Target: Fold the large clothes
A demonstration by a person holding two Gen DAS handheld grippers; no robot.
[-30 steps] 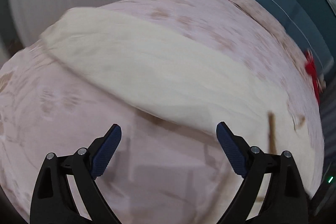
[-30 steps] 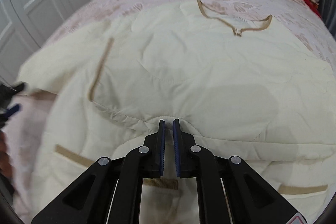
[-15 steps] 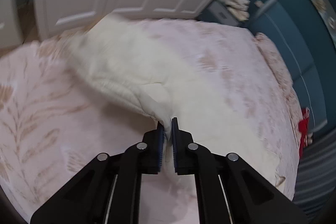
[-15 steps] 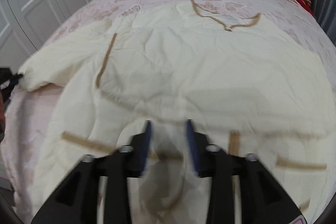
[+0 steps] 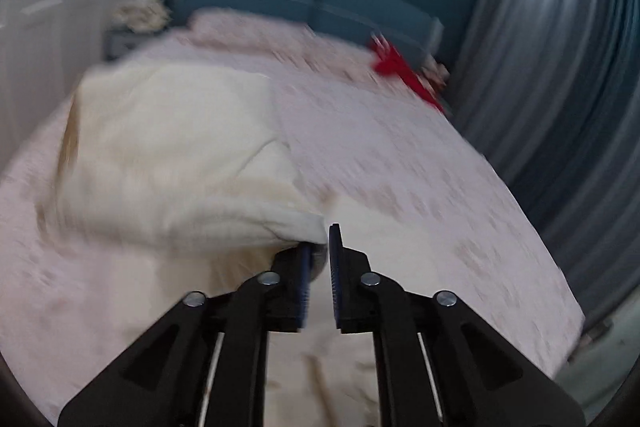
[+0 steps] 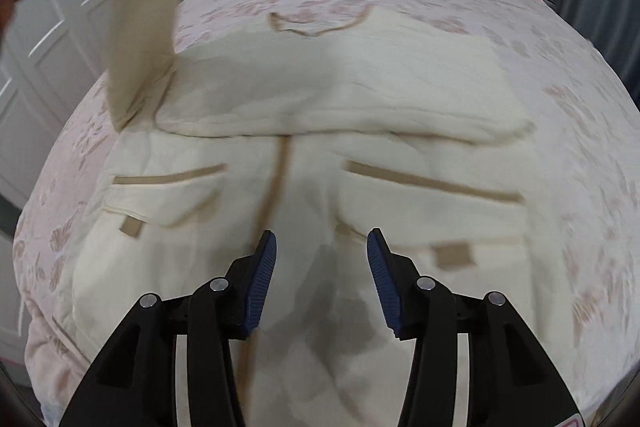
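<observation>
Your left view is motion-blurred: the jacket [image 5: 172,147] smears, and its sleeve [image 6: 140,27] streaks past your right camera.

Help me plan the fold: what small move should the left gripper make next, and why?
Probably carry the sleeve across onto the coat and finish letting go. The left gripper is opening with the cuff still between its fingers, and the sleeve hangs lifted beside the coat; the right gripper is open, holding nothing.

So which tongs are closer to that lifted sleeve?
Left. The left tongs have the sleeve end between their opening jaws; the right tongs hover open over the jacket pockets, well away.
</observation>
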